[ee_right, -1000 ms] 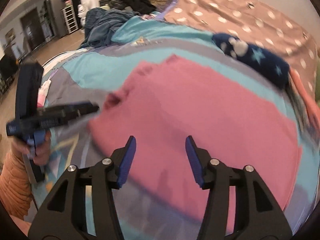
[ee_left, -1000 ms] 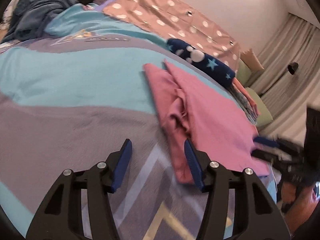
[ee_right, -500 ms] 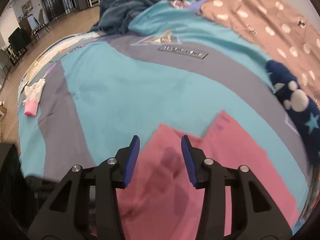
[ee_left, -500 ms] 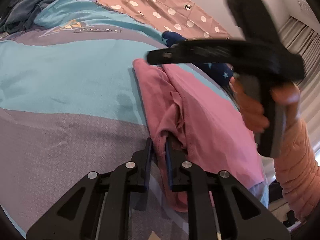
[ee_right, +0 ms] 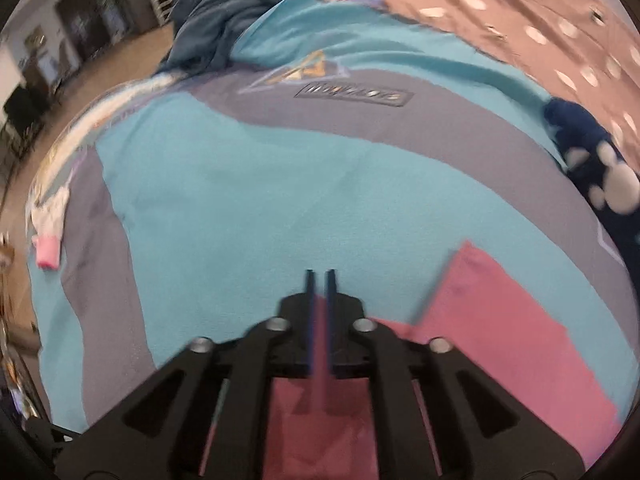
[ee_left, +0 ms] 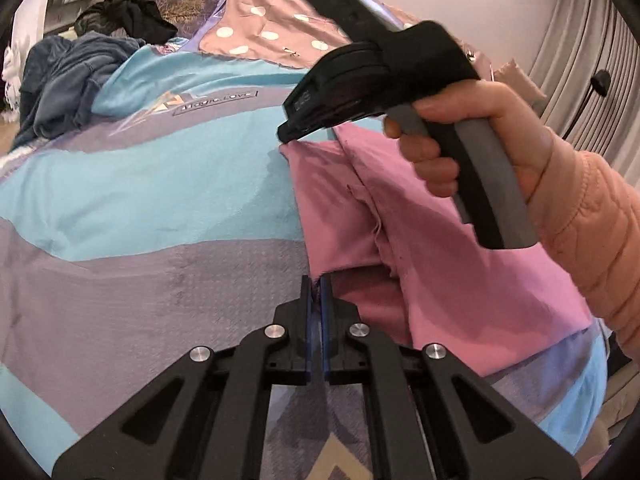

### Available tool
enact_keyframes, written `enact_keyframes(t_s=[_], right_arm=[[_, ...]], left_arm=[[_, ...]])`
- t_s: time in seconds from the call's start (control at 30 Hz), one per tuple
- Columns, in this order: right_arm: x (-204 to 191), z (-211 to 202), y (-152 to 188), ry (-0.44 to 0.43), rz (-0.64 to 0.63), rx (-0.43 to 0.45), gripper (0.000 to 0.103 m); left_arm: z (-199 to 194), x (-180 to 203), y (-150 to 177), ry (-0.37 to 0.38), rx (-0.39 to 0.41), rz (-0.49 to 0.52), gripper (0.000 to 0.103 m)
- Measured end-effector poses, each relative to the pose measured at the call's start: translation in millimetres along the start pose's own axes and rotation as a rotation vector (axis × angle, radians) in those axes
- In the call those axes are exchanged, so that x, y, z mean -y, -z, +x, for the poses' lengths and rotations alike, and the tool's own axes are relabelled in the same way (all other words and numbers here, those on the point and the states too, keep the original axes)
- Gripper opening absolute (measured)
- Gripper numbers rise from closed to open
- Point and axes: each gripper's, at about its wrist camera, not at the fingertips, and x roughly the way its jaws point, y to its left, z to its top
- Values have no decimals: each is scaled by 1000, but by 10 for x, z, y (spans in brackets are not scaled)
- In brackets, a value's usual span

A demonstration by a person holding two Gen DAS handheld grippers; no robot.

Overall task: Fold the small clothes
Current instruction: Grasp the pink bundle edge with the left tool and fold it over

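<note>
A pink garment (ee_left: 440,264) lies partly folded on the turquoise and grey bedspread (ee_left: 140,184). My left gripper (ee_left: 316,280) is shut on its near left edge, a fold of pink cloth pinched between the blue pads. My right gripper (ee_left: 286,134), held by a hand (ee_left: 480,120), points down at the garment's far left corner. In the right wrist view the right gripper (ee_right: 319,274) has its jaws closing to a narrow gap, with the pink garment (ee_right: 500,340) running between the pads.
A heap of dark blue clothes (ee_left: 68,80) and a black garment (ee_left: 128,20) lie at the far end of the bed. A dotted brown cover (ee_left: 272,36) lies behind. A navy patterned cloth (ee_right: 592,160) sits right, a white and pink sock (ee_right: 48,232) left.
My left jaws have closed on the garment's near edge. The right gripper has swung from the garment's right side to its far left corner, and its jaws have narrowed over the cloth.
</note>
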Motion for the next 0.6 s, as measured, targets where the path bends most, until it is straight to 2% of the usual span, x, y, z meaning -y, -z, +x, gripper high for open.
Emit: enact_keyframes(t_s=[0.1,0.23,0.3,0.43,0.5,0.6], right_arm=[[80,-497,274,-15,-4,75,27],[55,-947,876,-31,-69,94,34],[-53,-1120,1271,-14,-124,96,41],[-440,-1274,1946,25,-255,103,51],[-695,-1310,2217,68,-338,137,56],[-911,-1280,2414,106,-387,157,58]], left_arm=[[-61,-8,34,-57,-5,36,3],[-196,-172,84,-4,7,-10,7],[-234,-280,103,42,10,-62,17],[-254,-410,125,70,13,-144,28],[-269,-436,125,92,17,-175,37],[-274,-429,132,134,7,-218,40]])
